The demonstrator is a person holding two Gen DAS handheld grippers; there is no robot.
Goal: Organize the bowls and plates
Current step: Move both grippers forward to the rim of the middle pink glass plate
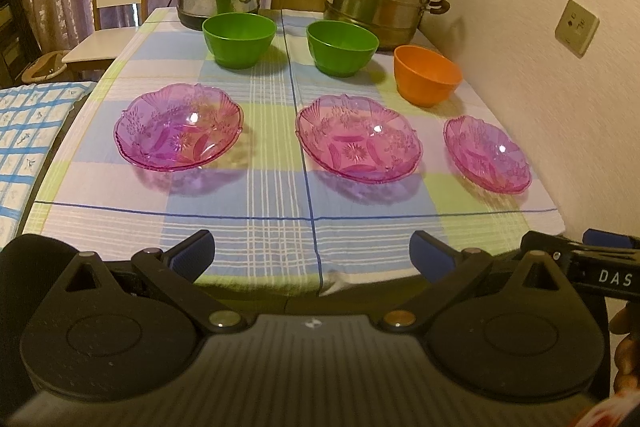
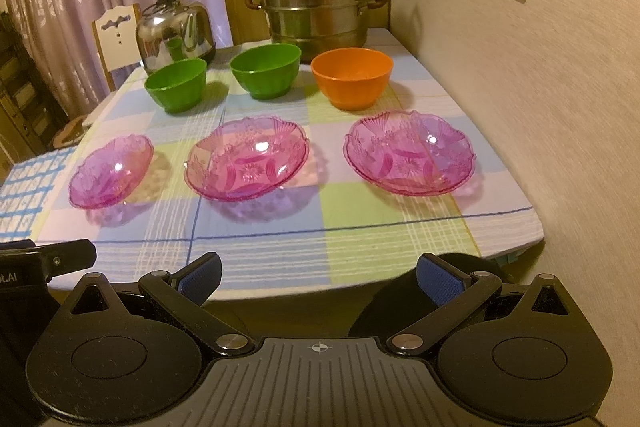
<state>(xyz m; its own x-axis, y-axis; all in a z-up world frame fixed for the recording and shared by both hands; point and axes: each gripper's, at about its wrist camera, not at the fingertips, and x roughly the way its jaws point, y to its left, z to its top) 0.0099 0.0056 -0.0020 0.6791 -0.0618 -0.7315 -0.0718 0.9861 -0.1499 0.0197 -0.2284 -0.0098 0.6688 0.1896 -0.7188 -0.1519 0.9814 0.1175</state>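
**Careful With the Slippery Pink Plates**

The left gripper [image 1: 312, 255] and the right gripper [image 2: 318, 277] are both wide open and hold nothing. Three pink plates [image 1: 359, 138] sit near. Three bowls [image 1: 239, 39] sit far. A thin rim could slip out.

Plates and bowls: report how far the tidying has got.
Nothing looks done yet. The three pink plates lie apart in one row, and the two green bowls and the orange bowl stand separately behind them. The left gripper and right gripper are open, empty, short of the table. All stacking remains.
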